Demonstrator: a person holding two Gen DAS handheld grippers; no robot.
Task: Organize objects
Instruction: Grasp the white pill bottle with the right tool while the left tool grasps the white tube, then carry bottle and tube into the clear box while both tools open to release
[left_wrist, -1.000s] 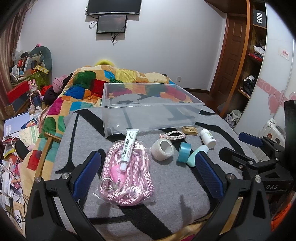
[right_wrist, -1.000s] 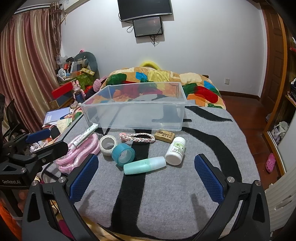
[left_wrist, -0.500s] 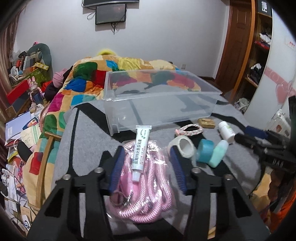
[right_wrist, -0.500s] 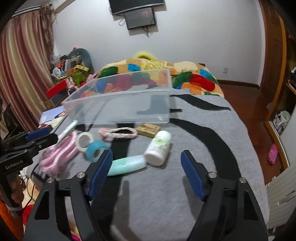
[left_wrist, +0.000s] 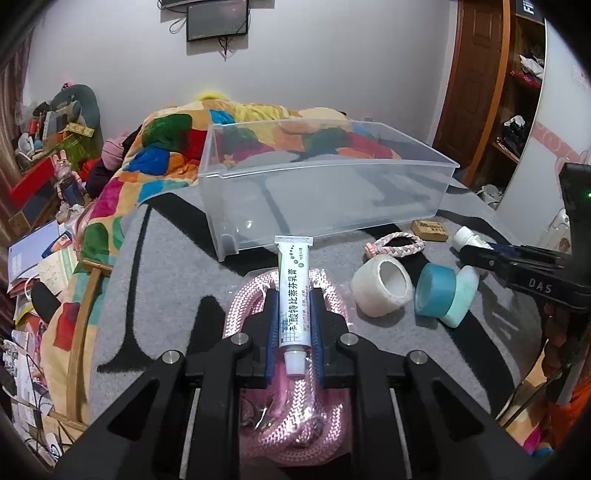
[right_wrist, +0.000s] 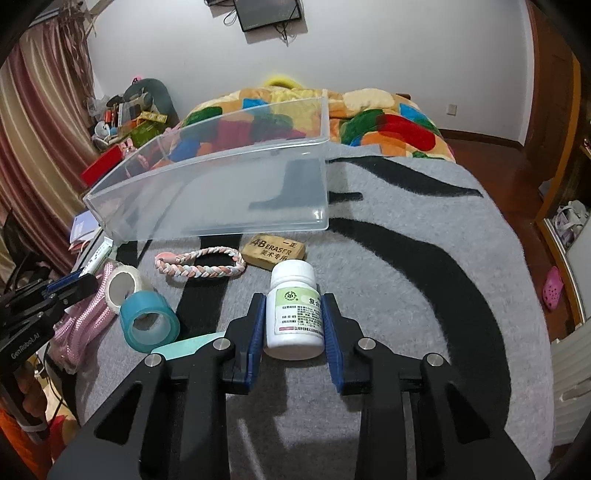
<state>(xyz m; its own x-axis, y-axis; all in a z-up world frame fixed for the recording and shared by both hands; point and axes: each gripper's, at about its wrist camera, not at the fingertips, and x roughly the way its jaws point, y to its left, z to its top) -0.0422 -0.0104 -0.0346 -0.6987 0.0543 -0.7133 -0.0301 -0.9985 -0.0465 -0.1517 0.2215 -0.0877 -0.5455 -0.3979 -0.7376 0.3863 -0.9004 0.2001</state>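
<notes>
My left gripper (left_wrist: 293, 299) is shut on a white ointment tube (left_wrist: 294, 291) that lies on a bagged pink rope (left_wrist: 295, 413). My right gripper (right_wrist: 294, 306) is shut on a white pill bottle (right_wrist: 294, 314) lying on the grey blanket. An empty clear plastic bin (left_wrist: 332, 192) stands behind the items; it also shows in the right wrist view (right_wrist: 221, 192). Between the grippers lie a white tape roll (left_wrist: 382, 286), a teal tape roll (right_wrist: 149, 323), a mint tube (left_wrist: 460, 299), a braided pink-white band (right_wrist: 201, 262) and a brown eraser (right_wrist: 275, 251).
The items rest on a grey and black blanket (right_wrist: 424, 295) on a bed, with a colourful quilt (left_wrist: 166, 147) behind the bin. Cluttered floor and shelves lie to the left (left_wrist: 37, 240). A wooden door (left_wrist: 476, 74) and wardrobe stand on the right.
Both grippers moved forward and down and closed: the left onto the ointment tube, the right onto the pill bottle. One second ago both were wide open.
</notes>
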